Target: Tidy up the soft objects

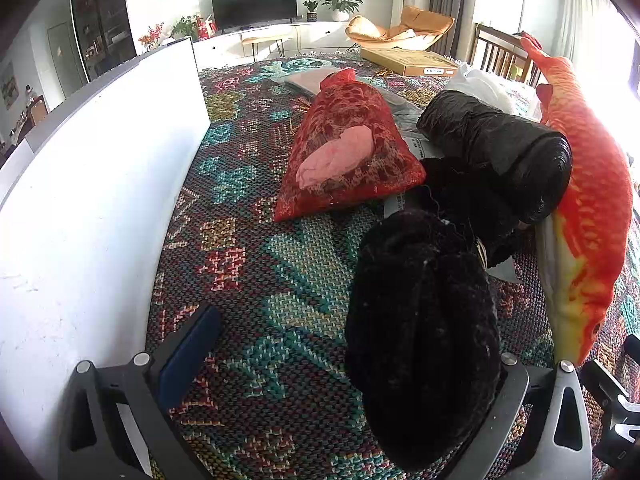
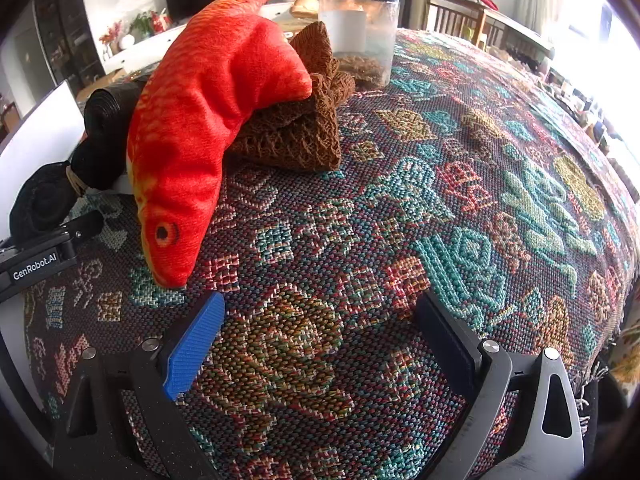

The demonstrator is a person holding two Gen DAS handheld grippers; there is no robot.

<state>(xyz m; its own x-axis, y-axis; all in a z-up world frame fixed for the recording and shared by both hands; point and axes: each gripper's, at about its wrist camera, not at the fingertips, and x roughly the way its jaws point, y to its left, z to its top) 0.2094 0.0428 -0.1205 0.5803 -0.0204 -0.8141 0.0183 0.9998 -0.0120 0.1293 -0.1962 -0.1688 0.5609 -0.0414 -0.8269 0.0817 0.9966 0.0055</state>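
Your woven patterned cloth (image 2: pixel 400 220) carries the fish plush (image 2: pixel 192 120) at 10 o'clock, brown knit (image 2: pixel 304 128) and jar (image 2: pixel 360 32) toward 12.

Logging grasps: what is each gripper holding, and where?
Left gripper: open, black fuzzy bundle against its right finger, no pinch visible. Right gripper: open, empty.

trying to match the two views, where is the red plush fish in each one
Left wrist view: red plush fish stretches along the right edge, from top right down toward the lower right, behind the black roll.
Right wrist view: the fish fills the upper left, head down near the left tool's tip, draped over a brown knit.
Shared landmark: the black roll beside the fish.
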